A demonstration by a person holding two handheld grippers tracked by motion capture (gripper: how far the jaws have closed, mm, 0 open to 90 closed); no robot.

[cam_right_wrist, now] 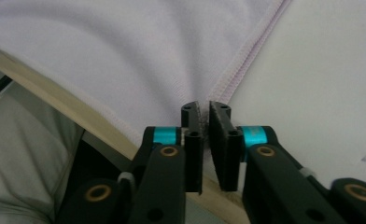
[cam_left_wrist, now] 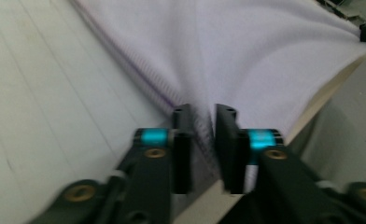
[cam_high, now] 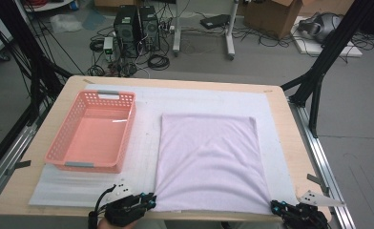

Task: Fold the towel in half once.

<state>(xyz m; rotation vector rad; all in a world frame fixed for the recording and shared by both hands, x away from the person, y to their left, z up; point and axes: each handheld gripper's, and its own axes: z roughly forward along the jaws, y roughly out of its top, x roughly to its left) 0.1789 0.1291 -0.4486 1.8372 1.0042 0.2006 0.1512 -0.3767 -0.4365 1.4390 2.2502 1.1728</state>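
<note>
A pale lilac cloth (cam_high: 209, 162) lies flat on a white foam mat (cam_high: 142, 143) in the middle of the table. At its near left corner sits my left gripper (cam_high: 151, 199). In the left gripper view the cloth (cam_left_wrist: 246, 51) puckers into the narrow gap of the left gripper (cam_left_wrist: 204, 114), whose jaws pinch that corner. My right gripper (cam_high: 274, 206) is at the near right corner. In the right gripper view the hemmed cloth (cam_right_wrist: 125, 56) runs into the right gripper (cam_right_wrist: 204, 109), whose jaws are closed on the corner tip.
An empty pink plastic basket (cam_high: 61, 138) stands on the mat to the left of the cloth. The wooden table edge (cam_high: 13, 195) runs just below both grippers. Black frame posts (cam_high: 328, 52) flank the table, and computers and cables sit on the floor beyond.
</note>
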